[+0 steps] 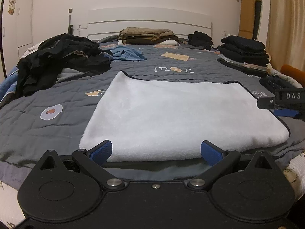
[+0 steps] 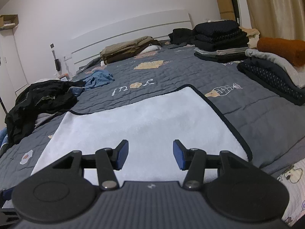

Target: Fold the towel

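While the left gripper [image 1: 156, 150] gapes empty at the towel [image 1: 171, 114] near edge, only its view shows the right gripper [image 1: 282, 103], jaws likewise parted, beside the towel.

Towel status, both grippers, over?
Left gripper open at the towel's near edge. Right gripper open above it, nothing held. Towel flat on the quilt, already folded over. Black clothes pile off to the side, not in the way.
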A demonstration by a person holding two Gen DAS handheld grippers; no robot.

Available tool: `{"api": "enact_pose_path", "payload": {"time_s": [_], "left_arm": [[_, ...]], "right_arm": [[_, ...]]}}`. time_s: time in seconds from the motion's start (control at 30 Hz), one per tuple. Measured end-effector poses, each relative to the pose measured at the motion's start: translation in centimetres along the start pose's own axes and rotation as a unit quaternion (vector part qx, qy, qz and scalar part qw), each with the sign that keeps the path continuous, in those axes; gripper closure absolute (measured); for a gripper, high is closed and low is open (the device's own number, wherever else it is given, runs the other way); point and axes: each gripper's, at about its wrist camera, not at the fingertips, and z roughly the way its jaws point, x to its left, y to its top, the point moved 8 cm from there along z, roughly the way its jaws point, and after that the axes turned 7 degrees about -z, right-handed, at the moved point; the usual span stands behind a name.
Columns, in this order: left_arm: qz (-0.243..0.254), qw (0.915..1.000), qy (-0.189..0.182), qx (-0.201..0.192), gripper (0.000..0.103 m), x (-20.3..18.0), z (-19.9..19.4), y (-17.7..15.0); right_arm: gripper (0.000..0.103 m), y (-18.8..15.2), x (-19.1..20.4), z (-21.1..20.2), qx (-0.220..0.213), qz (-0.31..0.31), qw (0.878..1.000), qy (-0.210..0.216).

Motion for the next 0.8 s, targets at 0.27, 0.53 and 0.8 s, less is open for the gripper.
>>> {"api": "enact_pose_path", "payload": {"time_s": [0.27, 0.53, 0.8], "left_arm": [[0.003, 1.0000, -0.001, -0.001, 0.003, -0.08, -0.01, -0.05], [0.002, 1.0000, 0.000, -0.001, 0.003, -0.06, 0.10, 0.06], [0.000, 1.0000, 0.000, -0.006, 0.003, 0.07, -0.11, 0.40]], "right_arm": [[0.053, 0.10, 0.11, -0.11, -0.003, -0.005, 1.000, -0.001], [0.053, 0.07, 0.24, -0.07, -0.003, -0.005, 1.000, 0.000], [0.052, 0.21, 0.29, -0.14, 0.001, 0.002, 1.000, 0.003]]}}
